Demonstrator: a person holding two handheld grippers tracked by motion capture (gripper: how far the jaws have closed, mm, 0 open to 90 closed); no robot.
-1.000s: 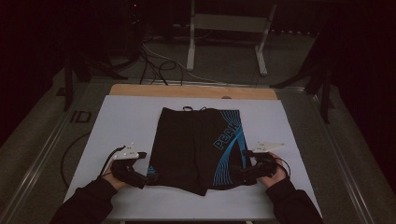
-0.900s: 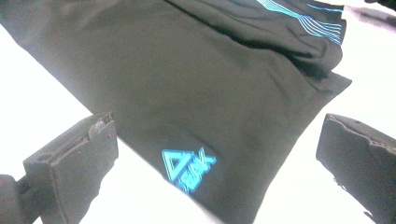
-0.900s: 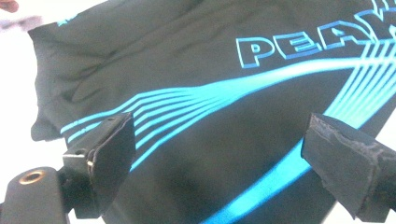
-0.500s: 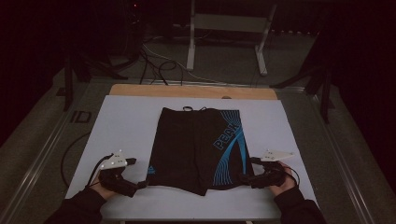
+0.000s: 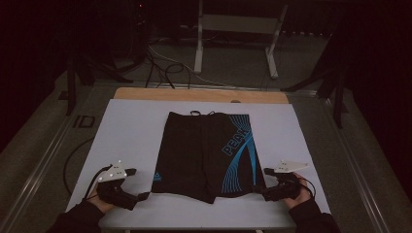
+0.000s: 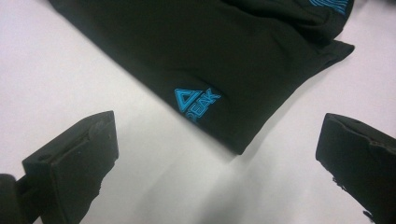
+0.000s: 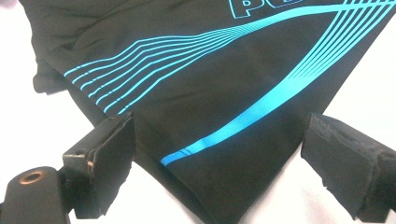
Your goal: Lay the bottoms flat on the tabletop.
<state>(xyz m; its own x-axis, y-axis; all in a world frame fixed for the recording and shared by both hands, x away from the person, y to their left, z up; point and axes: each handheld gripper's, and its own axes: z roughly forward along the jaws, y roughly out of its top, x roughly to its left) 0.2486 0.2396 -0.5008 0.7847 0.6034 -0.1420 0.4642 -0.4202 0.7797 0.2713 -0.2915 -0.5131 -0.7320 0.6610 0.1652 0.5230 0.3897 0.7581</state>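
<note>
shorts (image 5: 206,153): 1 | claws: 2 – left (image 5: 144,196), right (image 5: 265,194) | white sheet (image 5: 126,141): 1

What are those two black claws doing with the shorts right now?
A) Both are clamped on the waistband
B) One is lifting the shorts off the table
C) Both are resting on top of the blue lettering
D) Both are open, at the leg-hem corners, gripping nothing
D: the left gripper and the right gripper sit beside the hem corners of the shorts, jaws spread with nothing between them, and the shorts lie flat on the table.

My white sheet (image 5: 126,131) covers the wooden table (image 5: 194,94); beyond it, cables (image 5: 163,68) trail on the floor beside a white frame (image 5: 198,48).
</note>
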